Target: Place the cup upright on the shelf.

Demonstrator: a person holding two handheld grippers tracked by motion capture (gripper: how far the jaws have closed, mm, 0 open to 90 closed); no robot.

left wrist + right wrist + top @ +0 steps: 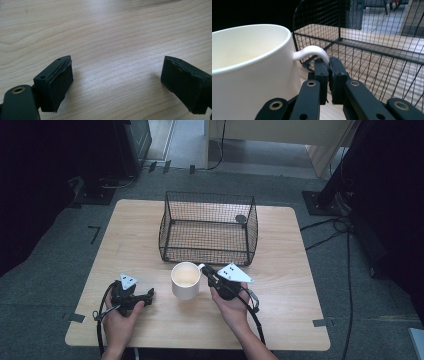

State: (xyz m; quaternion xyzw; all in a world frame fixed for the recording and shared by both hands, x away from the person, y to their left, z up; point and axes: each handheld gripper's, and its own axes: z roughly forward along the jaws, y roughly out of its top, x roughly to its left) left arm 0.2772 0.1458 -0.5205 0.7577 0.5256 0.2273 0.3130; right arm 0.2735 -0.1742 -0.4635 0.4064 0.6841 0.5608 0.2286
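- The white mug [185,280] stands upright near the middle of the wooden counter [135,230], just in front of the wire basket [208,227], its handle [312,52] pointing right.
- The right claw [206,270] is clamped on that handle; in the right gripper view the two black jaws pinch together on the handle's lower end, right beside the mug's wall.
- The basket sits just beyond the mug, on the far half of the counter; its near wall rises close behind the mug and the right claw. A small dark round thing [241,219] lies at its far right corner; what it is I cannot tell.
- The left claw [148,294] rests low on the counter, to the left of the mug and apart from it. Its jaws stand wide apart, with bare wood between them.
- Cables trail from both claws toward the near edge, and more cables lie on the grey floor [325,245] to the right of the counter.
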